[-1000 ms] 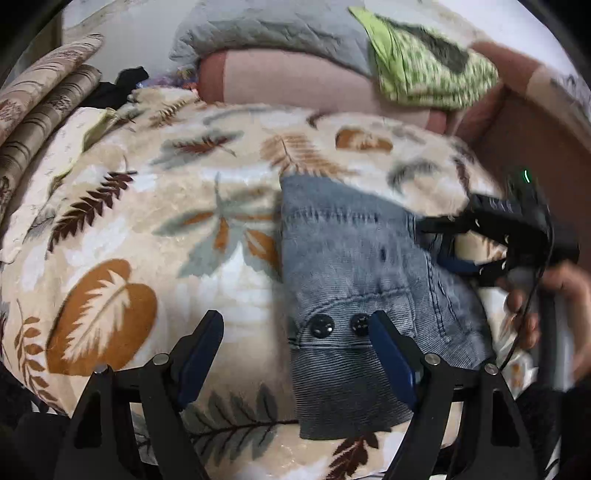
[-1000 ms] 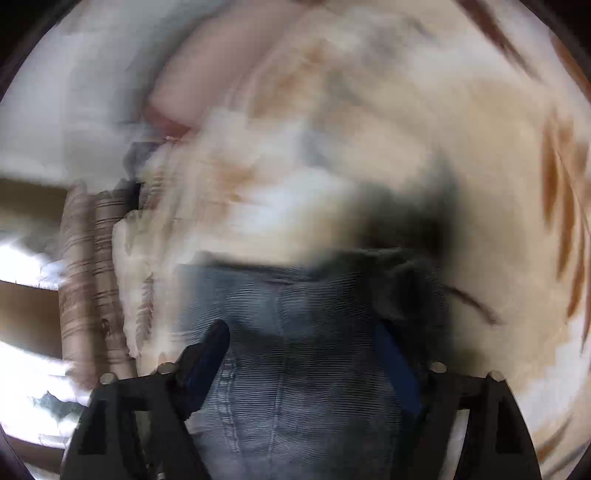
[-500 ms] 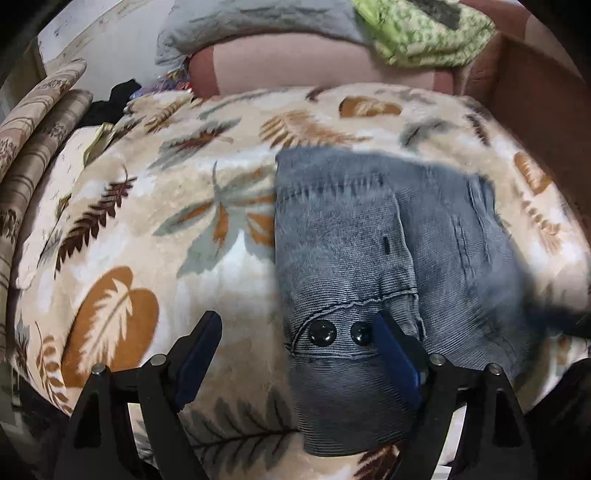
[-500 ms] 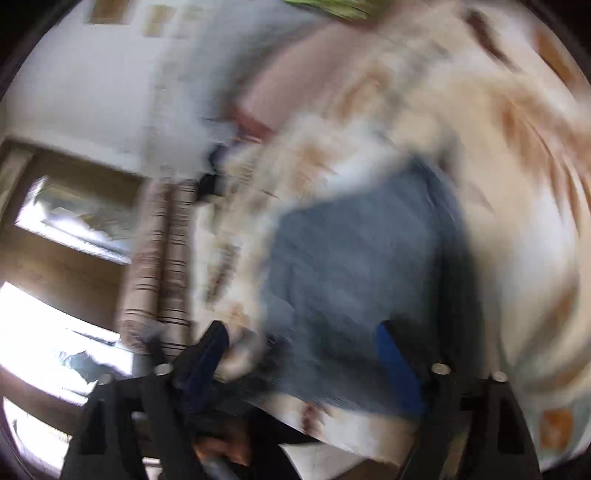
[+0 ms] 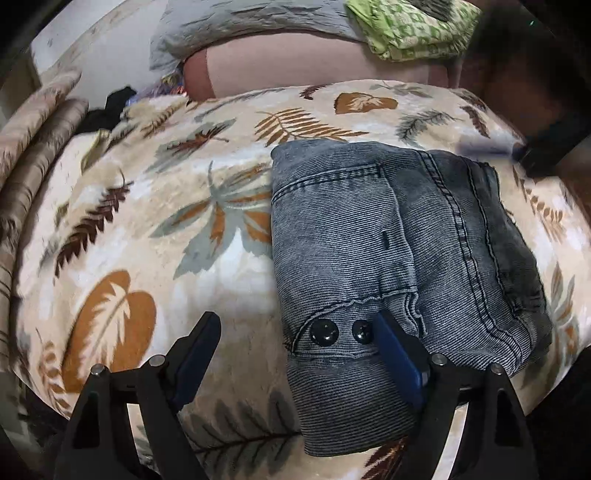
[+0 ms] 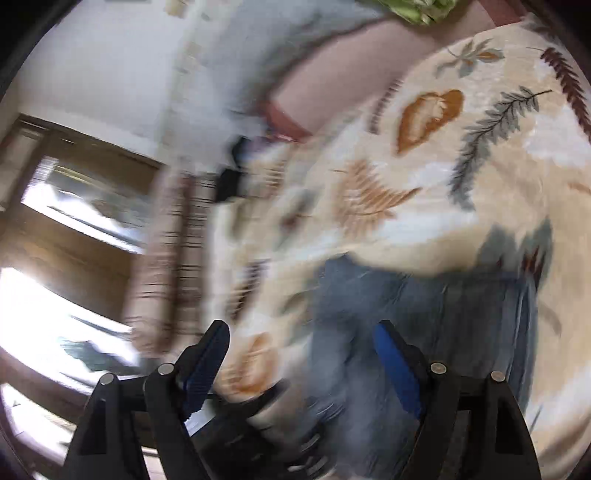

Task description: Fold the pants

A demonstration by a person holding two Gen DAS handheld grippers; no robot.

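Grey-blue denim pants lie folded into a compact bundle on the leaf-print blanket, two black buttons facing me. My left gripper is open and empty, held just above the bundle's near edge. In the blurred right wrist view the pants lie below and ahead of my right gripper, which is open and empty, lifted off the cloth. The right gripper also shows in the left wrist view as a dark blur at the far right.
A pink bolster with a grey pillow and green cloth lies at the bed's far end. Striped rolled bedding lines the left side. A wooden window frame shows in the right wrist view.
My right gripper has let go of the pants and swung up and away to the far right. The folded bundle now lies flat and uncovered. My left gripper has barely moved.
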